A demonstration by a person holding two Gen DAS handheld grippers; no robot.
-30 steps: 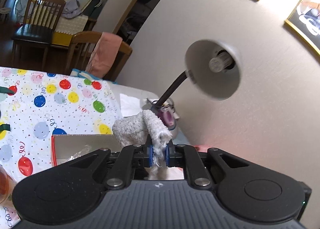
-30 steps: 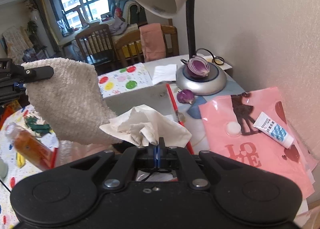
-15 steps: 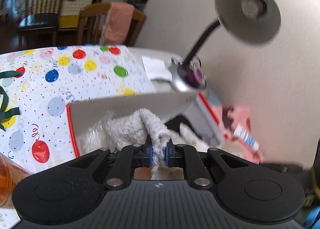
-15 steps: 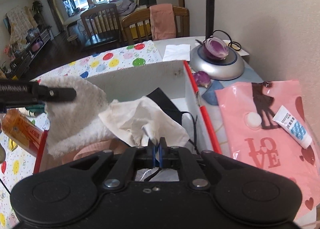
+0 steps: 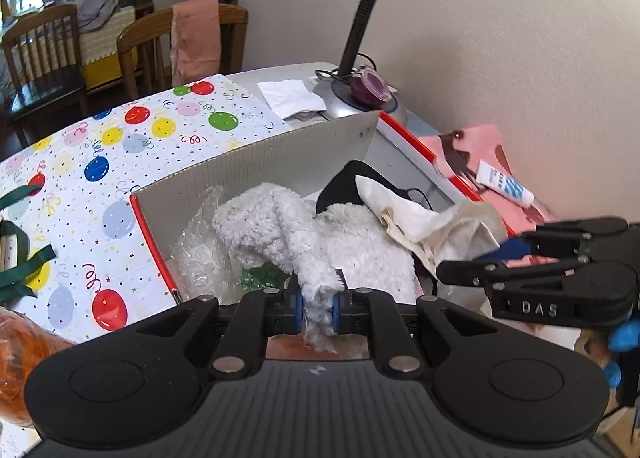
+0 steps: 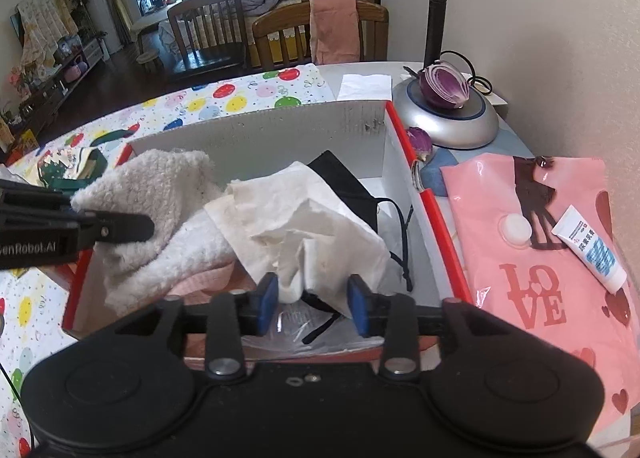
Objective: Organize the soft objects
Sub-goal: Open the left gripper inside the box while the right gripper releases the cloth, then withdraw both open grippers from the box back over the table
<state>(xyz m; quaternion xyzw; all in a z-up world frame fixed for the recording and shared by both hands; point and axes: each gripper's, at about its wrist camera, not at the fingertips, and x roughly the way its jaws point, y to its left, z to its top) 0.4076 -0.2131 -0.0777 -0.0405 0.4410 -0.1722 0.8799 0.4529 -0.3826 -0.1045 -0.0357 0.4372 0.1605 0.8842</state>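
A white fluffy towel (image 5: 316,242) lies in the red-edged white box (image 5: 256,162); my left gripper (image 5: 318,308) is shut on a fold of it, low over the box. In the right wrist view the towel (image 6: 160,210) sits at the box's (image 6: 280,126) left side. A crumpled white cloth (image 6: 304,222) lies across the box's middle over a black face mask (image 6: 352,186). My right gripper (image 6: 312,308) is open, its blue pads either side of the cloth's near edge. The cloth (image 5: 432,218) and the right gripper (image 5: 476,258) also show in the left wrist view.
A desk lamp's base (image 6: 448,118) holds a cut purple onion (image 6: 444,86) behind the box. A pink "LOVE" bag (image 6: 540,258) with a small tube (image 6: 592,250) lies to the right by the wall. A balloon-print cloth (image 5: 120,162) covers the table; bubble wrap (image 5: 200,254) lies in the box.
Both grippers came down into the box with their cloths. The right gripper has opened and let go of the crumpled white cloth. The left still pinches the towel.
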